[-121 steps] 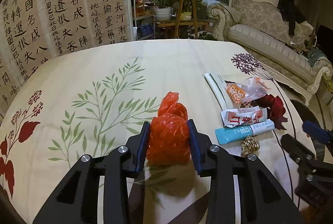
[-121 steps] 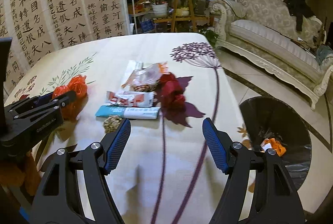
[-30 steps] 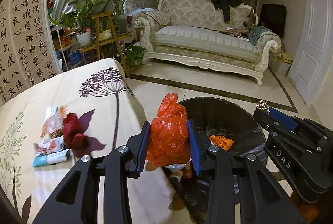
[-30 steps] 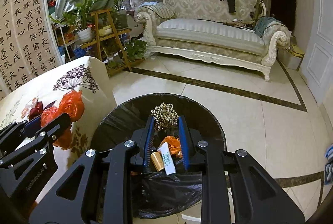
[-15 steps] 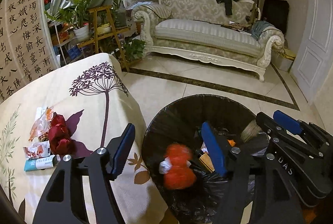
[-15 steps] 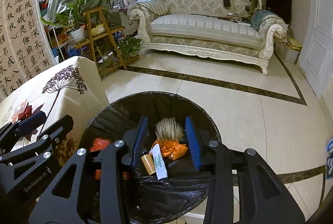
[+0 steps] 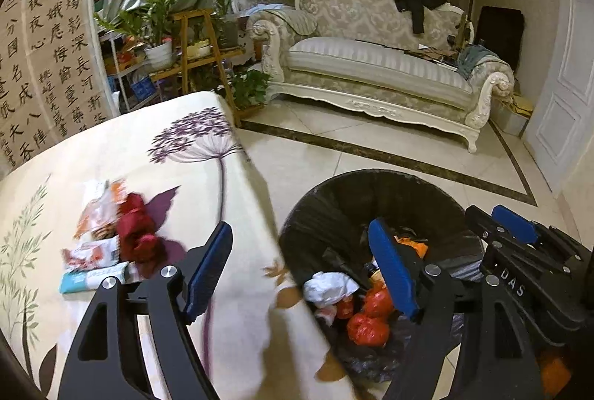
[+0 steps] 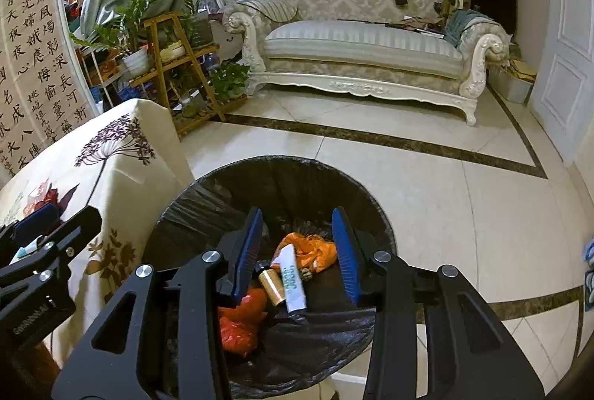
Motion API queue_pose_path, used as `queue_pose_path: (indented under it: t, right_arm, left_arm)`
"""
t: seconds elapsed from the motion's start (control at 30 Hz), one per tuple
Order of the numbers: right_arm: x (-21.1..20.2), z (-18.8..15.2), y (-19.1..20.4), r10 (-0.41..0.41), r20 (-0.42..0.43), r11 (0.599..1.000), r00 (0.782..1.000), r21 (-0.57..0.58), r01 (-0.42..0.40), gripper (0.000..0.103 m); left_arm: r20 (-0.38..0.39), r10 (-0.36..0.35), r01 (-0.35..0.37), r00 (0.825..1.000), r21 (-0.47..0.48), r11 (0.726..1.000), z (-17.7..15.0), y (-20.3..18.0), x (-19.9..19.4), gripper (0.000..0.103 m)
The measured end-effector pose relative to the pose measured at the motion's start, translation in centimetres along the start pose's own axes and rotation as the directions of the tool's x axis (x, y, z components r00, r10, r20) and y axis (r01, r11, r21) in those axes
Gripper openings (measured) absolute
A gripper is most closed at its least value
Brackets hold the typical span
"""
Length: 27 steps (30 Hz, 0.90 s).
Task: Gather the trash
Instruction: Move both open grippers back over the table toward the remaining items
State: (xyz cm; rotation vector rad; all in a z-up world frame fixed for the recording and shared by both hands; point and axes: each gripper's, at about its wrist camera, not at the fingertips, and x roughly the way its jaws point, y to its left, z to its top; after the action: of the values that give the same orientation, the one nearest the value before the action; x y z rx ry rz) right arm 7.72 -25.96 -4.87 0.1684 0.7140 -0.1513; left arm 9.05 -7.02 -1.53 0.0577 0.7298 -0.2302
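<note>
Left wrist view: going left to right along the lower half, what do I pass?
Teal tube → dark red flower → left gripper → white crumpled paper → orange bag in the black-lined bin → right gripper.

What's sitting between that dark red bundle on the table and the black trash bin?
In the left wrist view, only bare tablecloth lies between the dark red bundle and the trash bin; the left gripper's blue finger crosses in front.
</note>
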Motion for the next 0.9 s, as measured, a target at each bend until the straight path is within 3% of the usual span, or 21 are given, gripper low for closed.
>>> queue_pose_path:
  t: [0.47,0.83,0.9]
  right_arm:
    - [-1.2,-0.8,6.6,0.106,-0.015,0.990,0.994,-0.088,-0.107,0.039]
    - [-2.0,-1.2,12.0,0.177,-0.027,0.969,0.984,-0.172,-0.179,0.040]
    - [-2.1,-1.2,12.6,0.179,-0.024,0.967,0.983,-0.179,-0.181,0.048]
  left_arm:
    - [-0.036,0.145,-0.148,0.989,-0.126,0.981,-2.8,9.1,-3.7,0.075]
    - [-0.115,0.254,-0.274,0.960,-0.223,0.936,-5.1,15.8,-4.6,0.075]
    - [-0.131,0.277,-0.301,0.952,-0.230,0.926,-5.3,16.8,-4.5,0.075]
